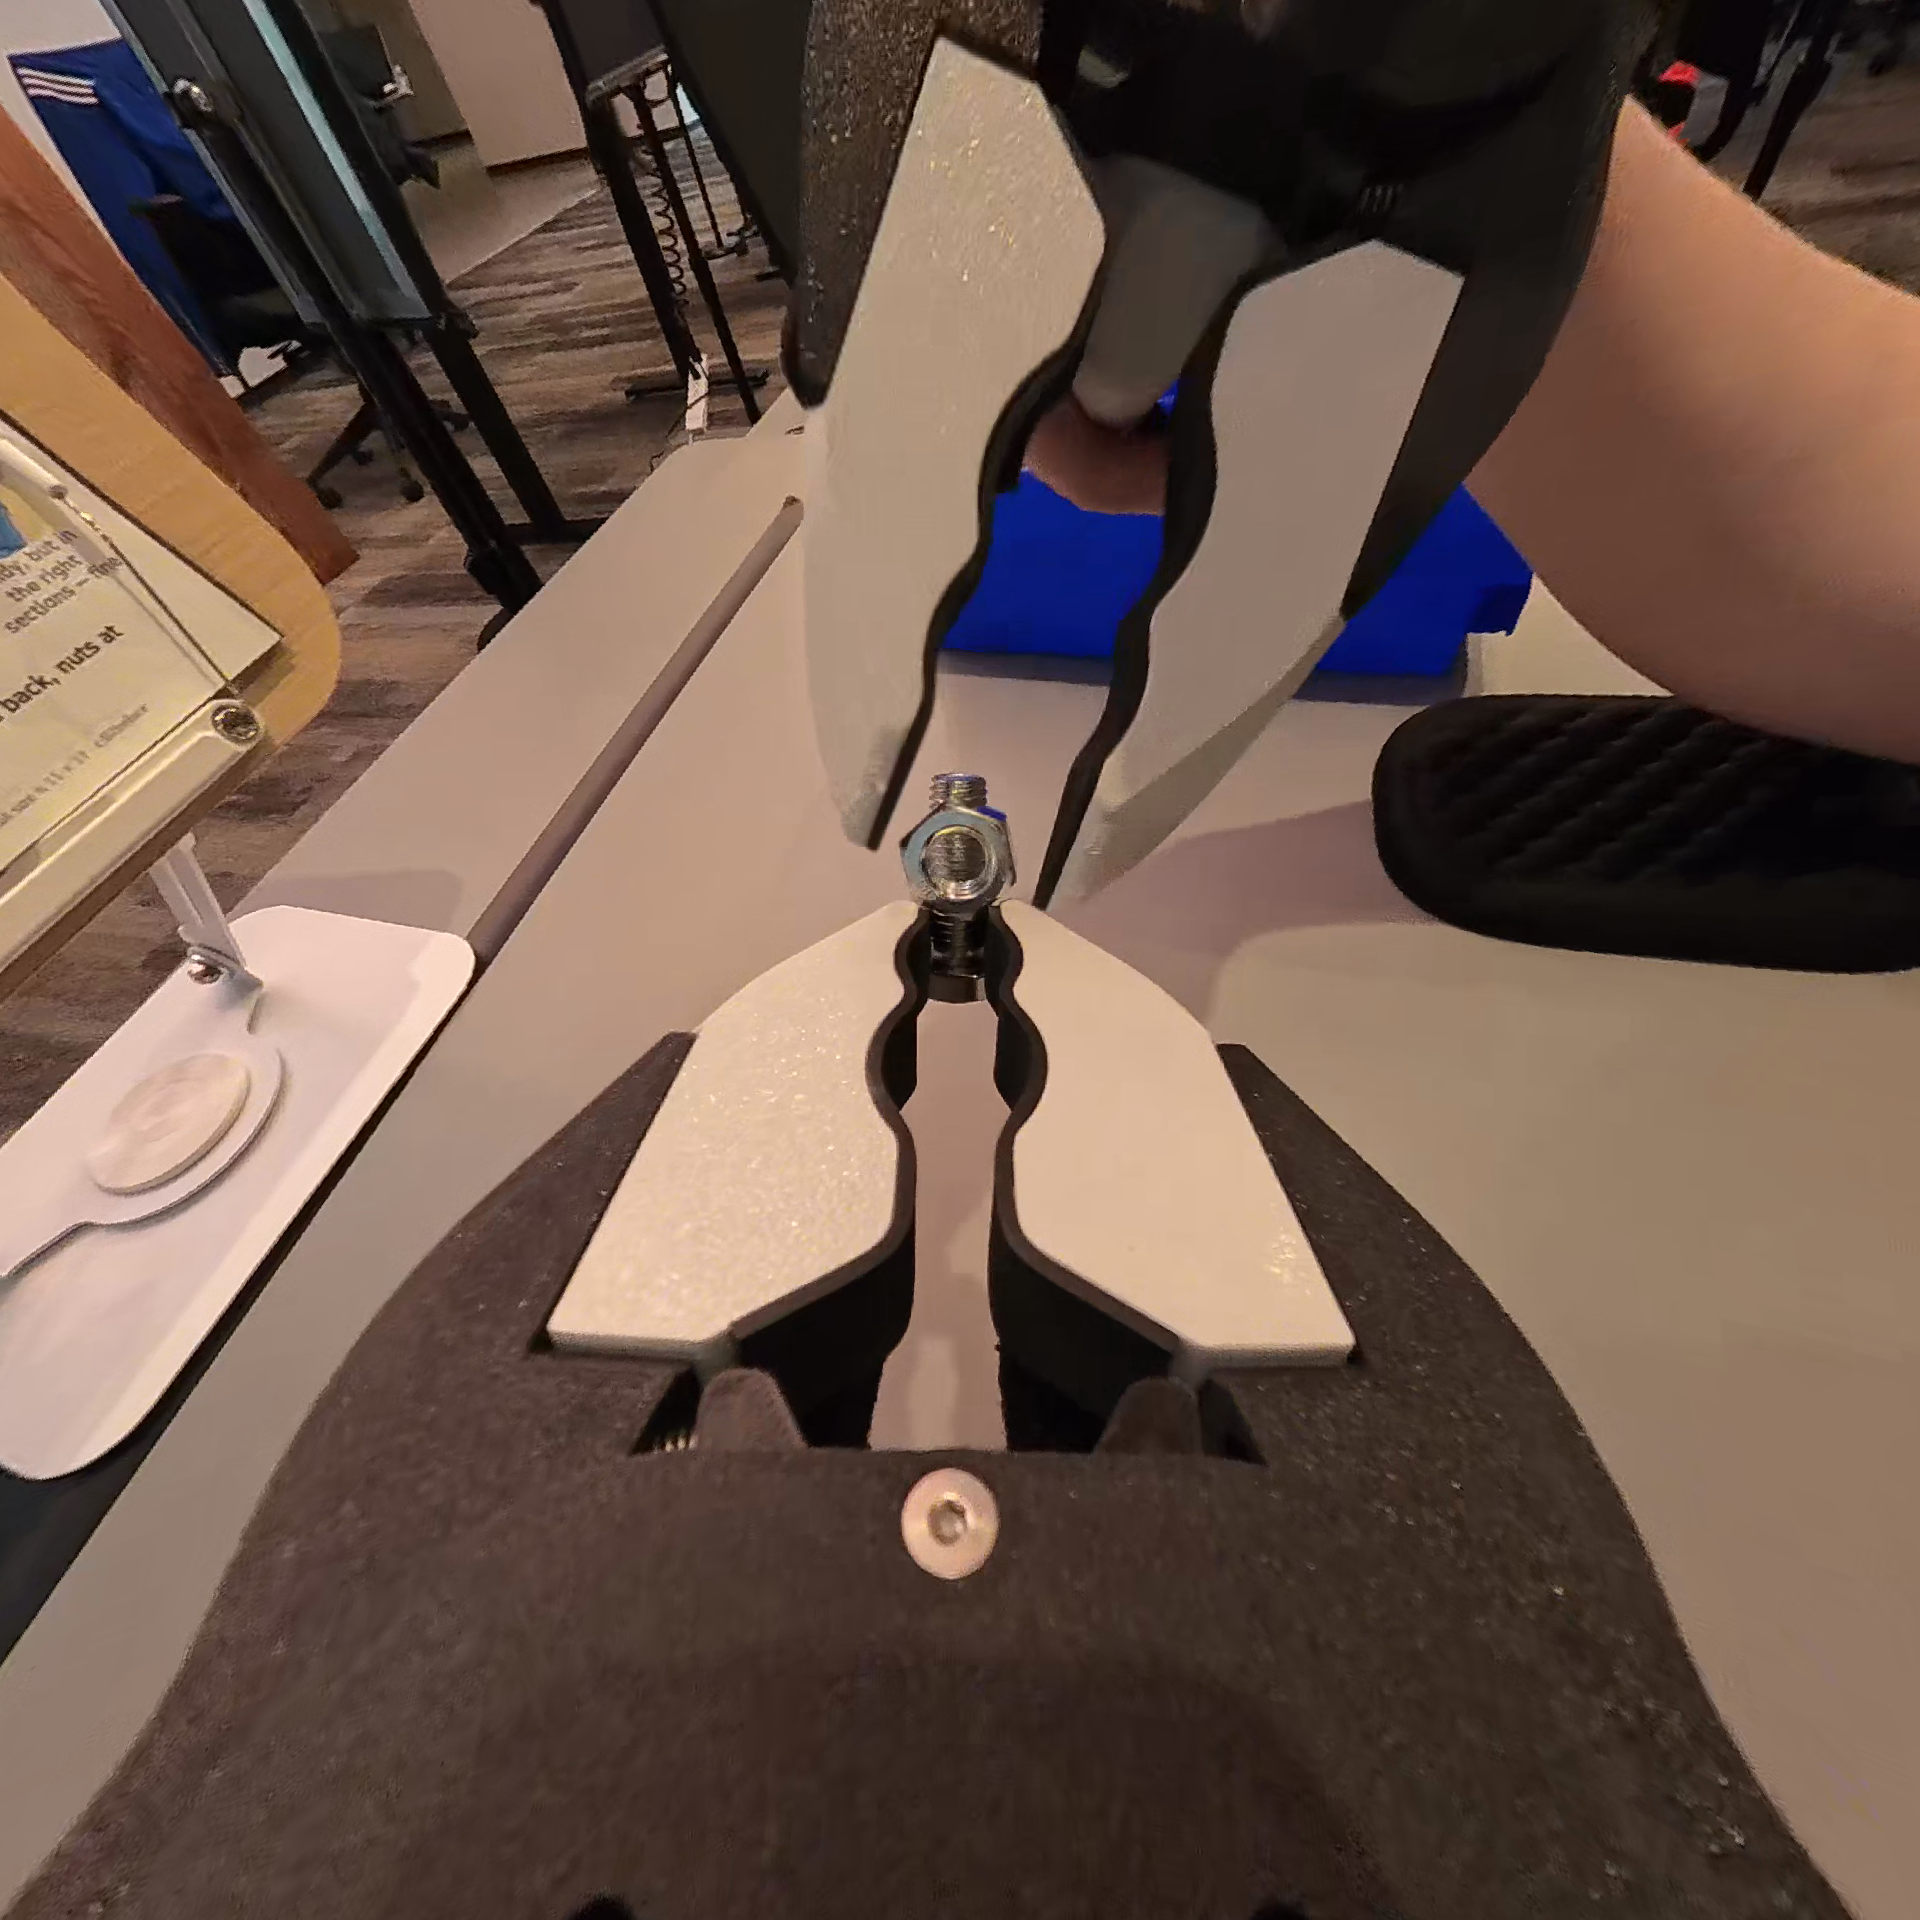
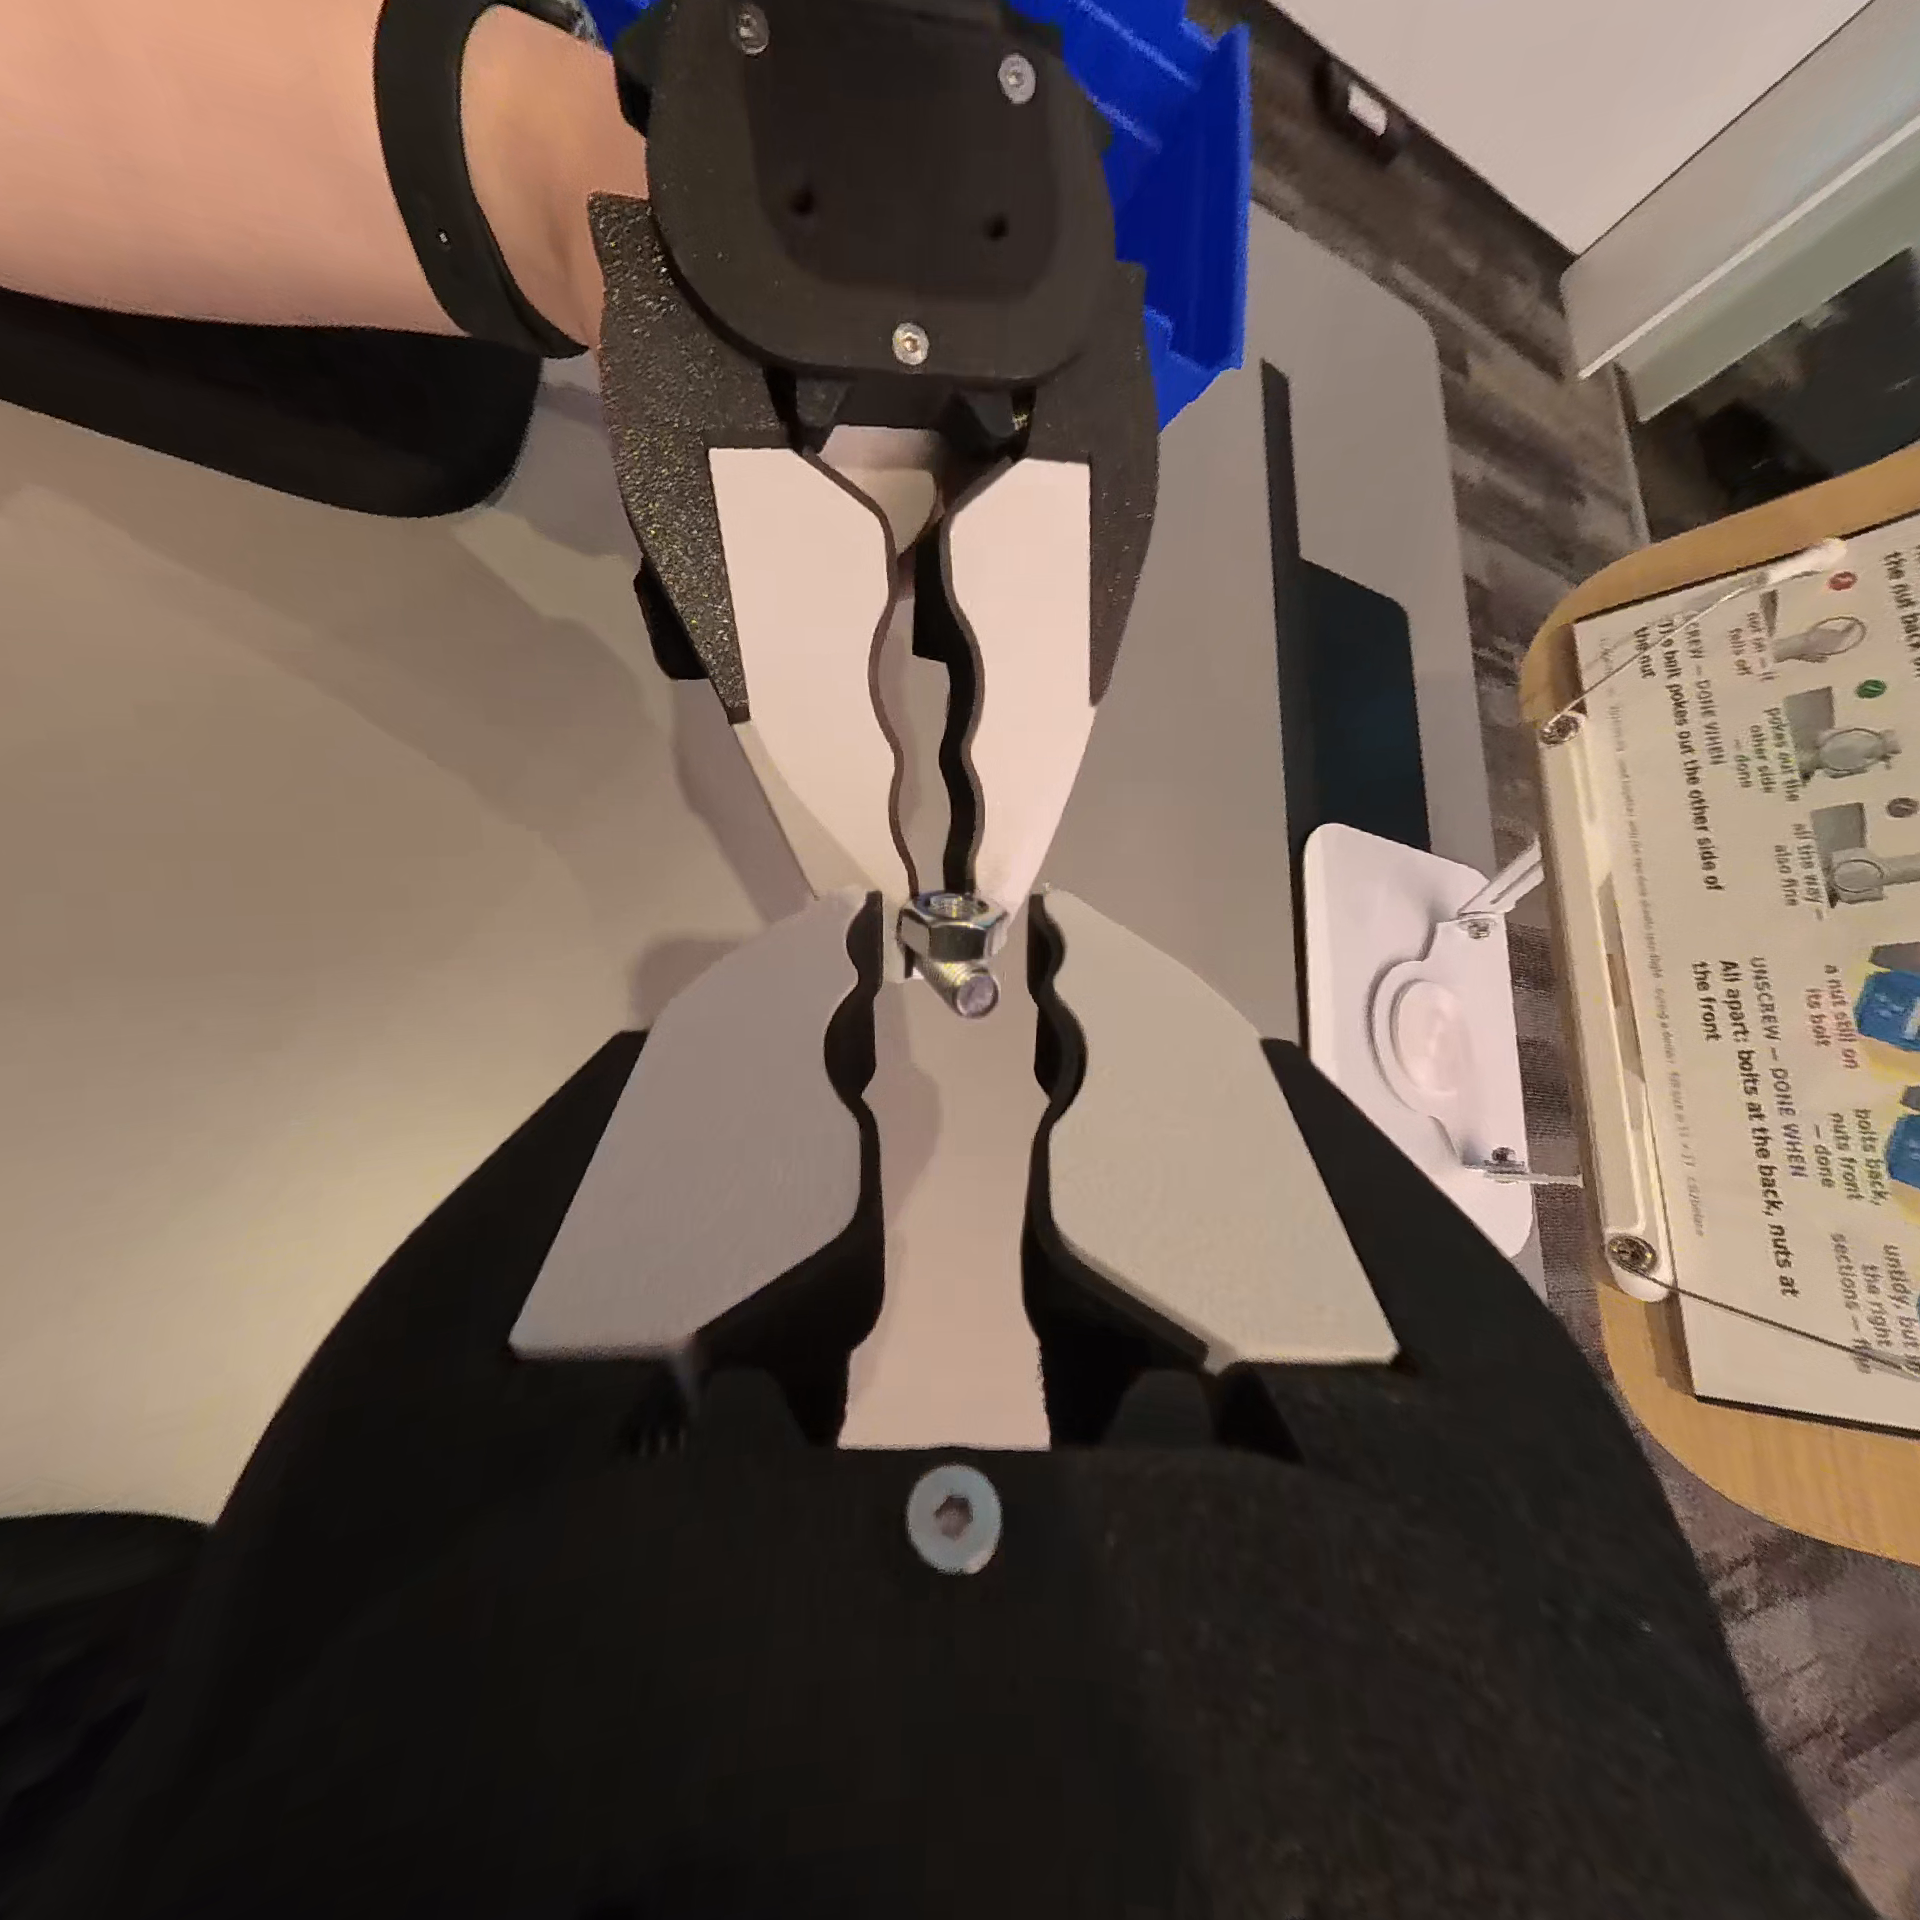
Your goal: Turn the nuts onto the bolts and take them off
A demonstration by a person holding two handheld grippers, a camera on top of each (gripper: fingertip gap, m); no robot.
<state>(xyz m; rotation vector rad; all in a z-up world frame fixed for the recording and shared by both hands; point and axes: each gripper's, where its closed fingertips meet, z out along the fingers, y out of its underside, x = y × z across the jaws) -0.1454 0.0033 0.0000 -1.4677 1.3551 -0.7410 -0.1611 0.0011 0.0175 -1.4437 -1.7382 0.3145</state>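
A silver nut (image 1: 954,862) sits partway along the thread of a bolt (image 1: 957,792) with a black head. My left gripper (image 1: 954,925) is shut on the bolt's head end and holds it above the grey table (image 1: 1507,1195). My right gripper (image 1: 971,857) comes in from above with its fingers apart on either side of the nut. In the right wrist view the nut (image 2: 951,940) lies between my right gripper's (image 2: 951,935) open fingertips. The bolt's tip (image 2: 975,1000) points toward the camera. The left gripper (image 2: 940,883) grips from the far side and hides the head.
A blue bin (image 1: 1195,582) stands behind the grippers, also in the right wrist view (image 2: 1174,156). An instruction card on a wooden board (image 2: 1714,987) with a white stand base (image 1: 208,1143) is off the table edge. A black padded rest (image 1: 1642,831) lies under a forearm (image 1: 1714,416).
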